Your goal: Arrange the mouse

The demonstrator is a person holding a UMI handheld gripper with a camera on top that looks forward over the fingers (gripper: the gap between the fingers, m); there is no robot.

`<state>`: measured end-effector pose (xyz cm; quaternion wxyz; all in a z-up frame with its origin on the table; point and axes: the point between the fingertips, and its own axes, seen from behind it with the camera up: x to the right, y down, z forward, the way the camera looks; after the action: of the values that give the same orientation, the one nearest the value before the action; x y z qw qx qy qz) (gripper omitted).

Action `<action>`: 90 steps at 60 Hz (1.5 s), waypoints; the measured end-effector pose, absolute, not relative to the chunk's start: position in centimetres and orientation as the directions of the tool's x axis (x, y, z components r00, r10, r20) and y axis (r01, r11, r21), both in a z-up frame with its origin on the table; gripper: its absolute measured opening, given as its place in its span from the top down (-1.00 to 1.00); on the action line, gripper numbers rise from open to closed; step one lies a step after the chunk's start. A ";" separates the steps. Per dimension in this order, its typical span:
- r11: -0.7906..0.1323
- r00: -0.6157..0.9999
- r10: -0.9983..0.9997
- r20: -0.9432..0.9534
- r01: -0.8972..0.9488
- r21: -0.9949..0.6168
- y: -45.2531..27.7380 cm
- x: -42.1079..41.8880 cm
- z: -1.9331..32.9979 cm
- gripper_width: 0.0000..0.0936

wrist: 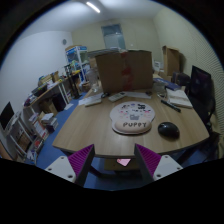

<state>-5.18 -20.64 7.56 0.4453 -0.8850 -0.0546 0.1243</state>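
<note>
A black mouse lies on the wooden table, just right of a round mouse pad with a puppy print. My gripper hovers well back from the table's near edge, its fingers spread wide with nothing between them. The purple pads show on both fingers. The mouse sits far beyond the right finger.
A large cardboard box stands at the table's far side. Papers and a book lie near it. A monitor stands at the right. Shelves and clutter fill the left. A small pink note lies below, between the fingers.
</note>
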 end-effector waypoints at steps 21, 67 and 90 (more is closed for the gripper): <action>-0.597 0.983 0.108 -0.149 -0.055 -0.801 -18.9 3.6 6.9 -0.74; -0.454 0.973 0.228 -0.031 0.078 -0.888 -1.9 15.8 -1.3 -0.16; -0.513 0.997 0.018 -0.077 -0.057 -0.856 0.4 18.2 4.8 0.18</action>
<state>18.23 0.36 4.79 0.4931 -0.8691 0.0112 0.0382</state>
